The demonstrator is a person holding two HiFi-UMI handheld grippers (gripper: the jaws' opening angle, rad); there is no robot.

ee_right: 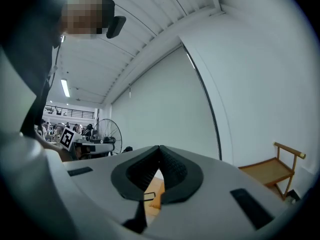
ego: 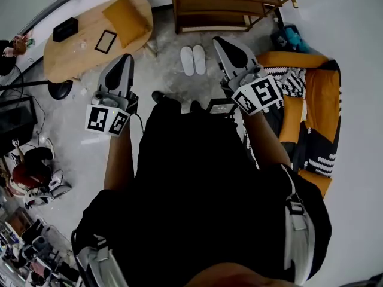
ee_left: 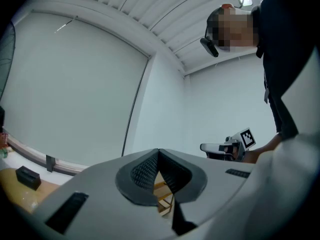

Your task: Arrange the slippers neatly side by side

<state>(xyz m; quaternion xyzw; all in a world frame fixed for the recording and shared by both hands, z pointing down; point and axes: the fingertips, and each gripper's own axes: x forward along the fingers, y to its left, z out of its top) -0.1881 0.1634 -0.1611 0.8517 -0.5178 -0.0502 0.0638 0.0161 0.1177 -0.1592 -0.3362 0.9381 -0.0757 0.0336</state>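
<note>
- Landmark for this entry: the wooden rack point(ego: 227, 8) at the top of my head view, standing on the grey floor point(ego: 167, 76).
- Slippers point(ego: 192, 60): a white pair lying on the floor just in front of the rack, below its left half. The two lie parallel, side by side. Their inner edges are touching or very nearly so; I cannot tell which.
- Left gripper point(ego: 127, 58): held out level, below and to the left of the rack. It sits to the left of the slippers and apart from them. In the left gripper view its ribbed pads point(ee_left: 142, 171) meet at the tips, so the jaws are closed with nothing held.
- Right gripper point(ego: 218, 40): held out level, below the rack's right half. Its tip is near the right-hand slipper but clear of it. In the right gripper view its pads point(ee_right: 172, 166) meet at the tips, so the jaws are closed and empty.
- Oval wooden table point(ego: 78, 54): left of the rack. It carries an orange cushion point(ego: 127, 20), a black box point(ego: 64, 28) and a flat black-framed item point(ego: 106, 41).
- Orange sofa point(ego: 323, 100): below and to the right of the rack, with a black-and-white patterned throw point(ego: 293, 79) lying on it.
- Person in black clothing point(ego: 191, 178): fills the lower head view, well short of the rack.
</note>
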